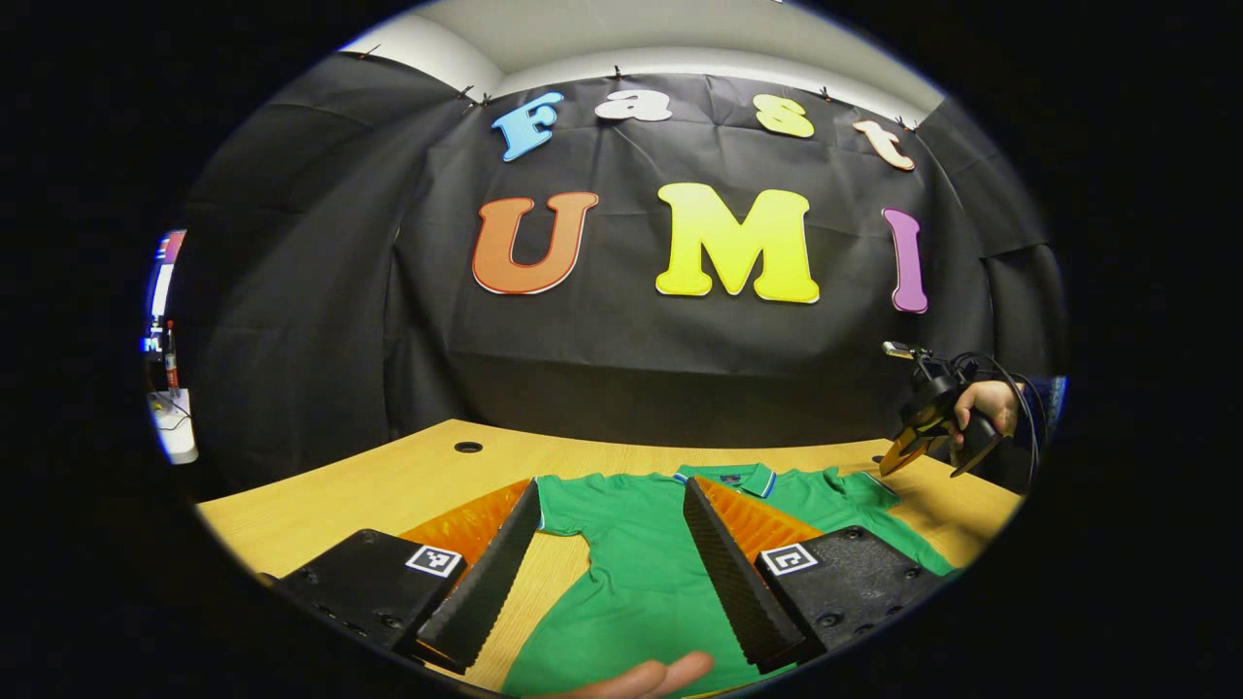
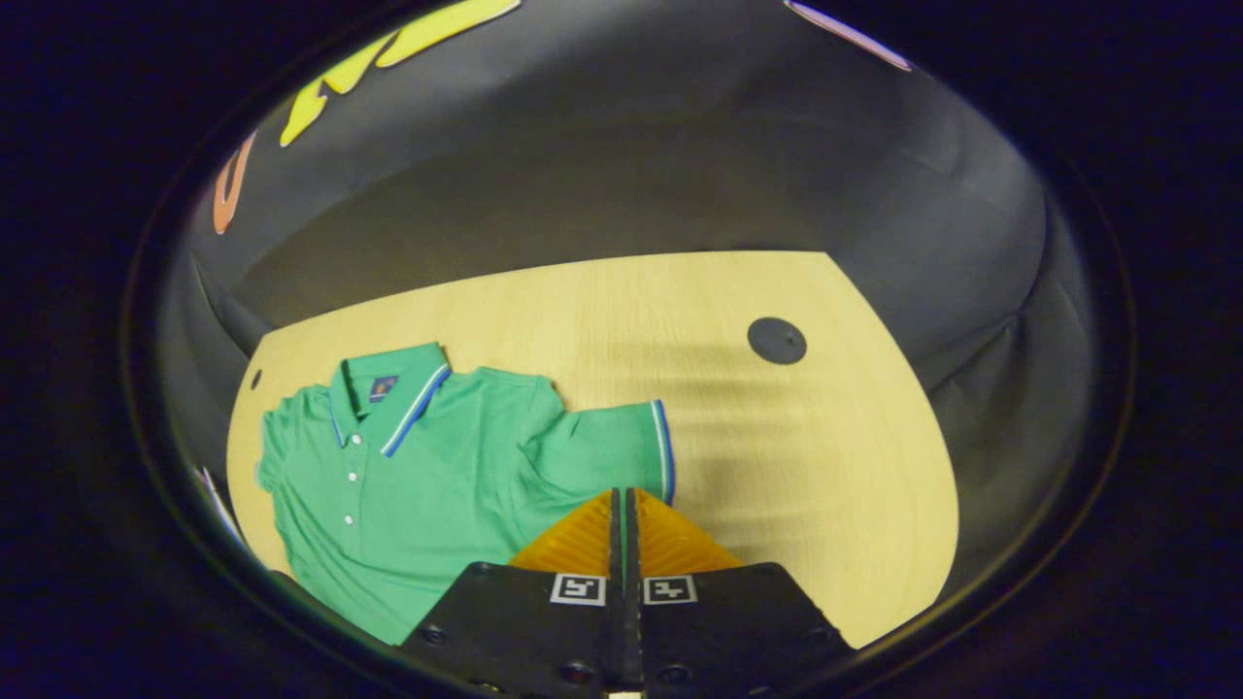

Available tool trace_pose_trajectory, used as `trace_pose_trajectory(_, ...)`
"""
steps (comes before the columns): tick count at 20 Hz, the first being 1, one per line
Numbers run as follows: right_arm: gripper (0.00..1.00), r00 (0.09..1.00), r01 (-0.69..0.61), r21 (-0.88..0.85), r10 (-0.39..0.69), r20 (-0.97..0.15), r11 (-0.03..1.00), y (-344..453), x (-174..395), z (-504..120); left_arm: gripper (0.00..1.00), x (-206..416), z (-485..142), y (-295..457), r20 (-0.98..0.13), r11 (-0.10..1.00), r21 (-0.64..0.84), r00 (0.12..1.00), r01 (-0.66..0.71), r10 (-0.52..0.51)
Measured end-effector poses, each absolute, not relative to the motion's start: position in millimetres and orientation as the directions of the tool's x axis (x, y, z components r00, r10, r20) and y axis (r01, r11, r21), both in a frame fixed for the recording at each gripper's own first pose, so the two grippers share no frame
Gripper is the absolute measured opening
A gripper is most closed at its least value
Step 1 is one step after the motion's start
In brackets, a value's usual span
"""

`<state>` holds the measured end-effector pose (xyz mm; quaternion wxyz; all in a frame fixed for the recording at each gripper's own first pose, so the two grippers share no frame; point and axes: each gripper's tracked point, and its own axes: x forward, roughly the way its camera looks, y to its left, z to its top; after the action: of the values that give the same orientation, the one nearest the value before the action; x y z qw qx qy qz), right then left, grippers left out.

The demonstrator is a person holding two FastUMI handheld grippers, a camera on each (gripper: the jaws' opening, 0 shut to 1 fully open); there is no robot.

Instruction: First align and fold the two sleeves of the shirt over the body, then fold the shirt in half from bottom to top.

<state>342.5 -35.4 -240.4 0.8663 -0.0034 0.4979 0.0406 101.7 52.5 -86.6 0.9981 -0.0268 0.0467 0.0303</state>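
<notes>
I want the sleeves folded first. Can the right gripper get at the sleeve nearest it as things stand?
Probably yes. In the right gripper view, the right gripper sits just above the striped-cuff sleeve of the green shirt, with nothing between them. Its jaws are shut, so they would need to open first.

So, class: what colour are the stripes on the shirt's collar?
White and blue stripes on the green shirt's collar, best seen in the right gripper view.

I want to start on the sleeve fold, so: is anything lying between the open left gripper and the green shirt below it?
Nothing visible does. In the left gripper view, the left gripper hangs open over the green shirt, with only bare wooden table around it. A fingertip shows at the bottom edge, below the fingers.
</notes>
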Motion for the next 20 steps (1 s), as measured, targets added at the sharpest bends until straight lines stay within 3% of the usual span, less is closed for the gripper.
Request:
trace_pose_trajectory(4,0.00,0.473,-0.056,0.019,0.043,-0.880,0.998,-36,343,-254,0.96,103,-88,53,-0.097,0.996,-0.054,0.993,-0.065,0.060)
trace_pose_trajectory(7,0.97,0.452,-0.005,0.010,0.011,-0.892,1.000,-42,347,-266,0.96,105,-95,52,-0.117,0.996,-0.061,0.992,-0.059,0.051)
trace_pose_trajectory(9,0.94,0.421,0.010,-0.068,-0.067,-0.904,0.998,-54,344,-269,0.96,105,-96,56,-0.121,0.996,-0.060,0.991,-0.064,0.057)
trace_pose_trajectory(11,0.96,0.384,0.010,-0.006,-0.010,-0.923,1.000,-42,341,-273,0.96,106,-97,56,-0.124,0.996,-0.070,0.991,-0.062,0.053)
trace_pose_trajectory(13,0.84,0.370,0.006,0.041,0.036,-0.928,0.999,-37,343,-280,0.96,106,-100,54,-0.133,0.995,-0.081,0.990,-0.059,0.048)
trace_pose_trajectory(16,0.85,0.369,-0.043,0.063,0.075,-0.927,0.997,-37,345,-280,0.96,107,-105,53,-0.145,0.994,-0.088,0.989,-0.057,0.044)
trace_pose_trajectory(17,0.70,0.373,-0.025,0.071,0.075,-0.925,0.997,-35,346,-278,0.96,108,-106,54,-0.149,0.994,-0.090,0.988,-0.058,0.044)
trace_pose_trajectory(19,0.27,0.360,0.010,0.118,0.106,-0.927,0.993,-28,347,-282,0.96,109,-109,52,-0.156,0.994,-0.095,0.987,-0.054,0.039)
trace_pose_trajectory(20,0.19,0.360,0.031,0.141,0.120,-0.925,0.990,-29,348,-278,0.96,109,-110,52,-0.161,0.994,-0.094,0.986,-0.055,0.039)
